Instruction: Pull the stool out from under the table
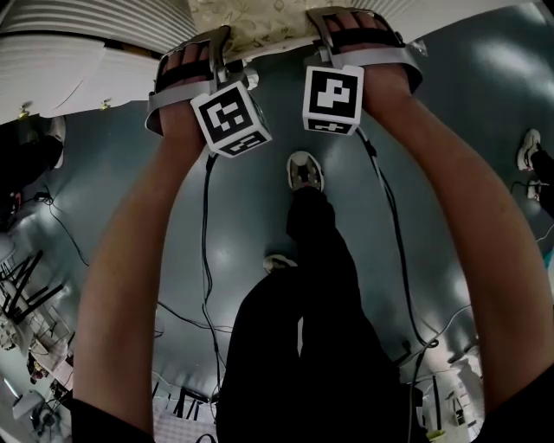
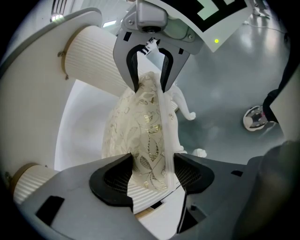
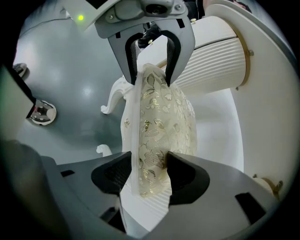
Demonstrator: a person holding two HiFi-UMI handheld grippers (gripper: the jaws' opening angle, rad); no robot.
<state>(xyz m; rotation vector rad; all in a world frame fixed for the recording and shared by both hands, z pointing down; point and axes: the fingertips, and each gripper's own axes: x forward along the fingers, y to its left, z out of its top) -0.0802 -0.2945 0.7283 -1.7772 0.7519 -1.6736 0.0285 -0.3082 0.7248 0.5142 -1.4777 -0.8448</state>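
Note:
The stool's seat (image 1: pixel 251 22) is a cream cushion with gold leaves, on a white frame with curled legs (image 2: pixel 187 110). It stands partly under the white table (image 1: pixel 86 52). My left gripper (image 1: pixel 227 43) clamps the seat's near edge (image 2: pixel 147 140), pads pressed on the cushion and on the white rim. My right gripper (image 1: pixel 327 26) holds the same edge a little to the right, shut on the seat (image 3: pixel 154 136). In each gripper view the other gripper shows at the far side of the cushion: the right gripper (image 2: pixel 149 82) and the left gripper (image 3: pixel 151 77).
Ribbed white table columns (image 2: pixel 93 56) (image 3: pixel 211 61) stand close beside the stool. The person's legs and shoe (image 1: pixel 303 170) are on the grey floor behind the grippers. Cables (image 1: pixel 206 260) trail over the floor, and stands and clutter line its edges.

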